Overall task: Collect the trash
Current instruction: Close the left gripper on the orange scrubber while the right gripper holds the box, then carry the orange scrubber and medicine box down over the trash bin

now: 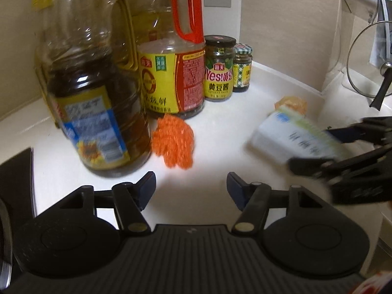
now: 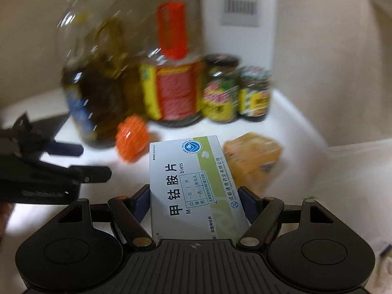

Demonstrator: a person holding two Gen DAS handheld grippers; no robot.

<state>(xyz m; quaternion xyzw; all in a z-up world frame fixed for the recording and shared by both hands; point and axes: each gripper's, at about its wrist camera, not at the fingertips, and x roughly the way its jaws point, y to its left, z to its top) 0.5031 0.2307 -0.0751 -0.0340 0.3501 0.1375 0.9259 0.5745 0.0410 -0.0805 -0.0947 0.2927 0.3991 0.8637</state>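
My right gripper point(image 2: 194, 193) is shut on a white and green medicine box point(image 2: 193, 186), held above the white counter. The box also shows blurred in the left wrist view point(image 1: 291, 137), with the right gripper point(image 1: 318, 147) clamping it from the right. My left gripper point(image 1: 191, 186) is open and empty over the counter; it shows at the left of the right wrist view point(image 2: 95, 161). An orange mesh ball point(image 1: 174, 142) lies just ahead of the left gripper, and shows in the right wrist view point(image 2: 132, 142). A crumpled orange wrapper point(image 1: 291, 104) lies behind the box, also seen in the right wrist view point(image 2: 252, 161).
Two large oil bottles point(image 1: 98, 107) point(image 1: 171, 73) and two sauce jars point(image 1: 219, 71) point(image 1: 242, 69) stand at the back against the wall. A glass pot lid point(image 1: 367, 66) leans at the right. A black stove edge point(image 1: 17, 171) is at the left.
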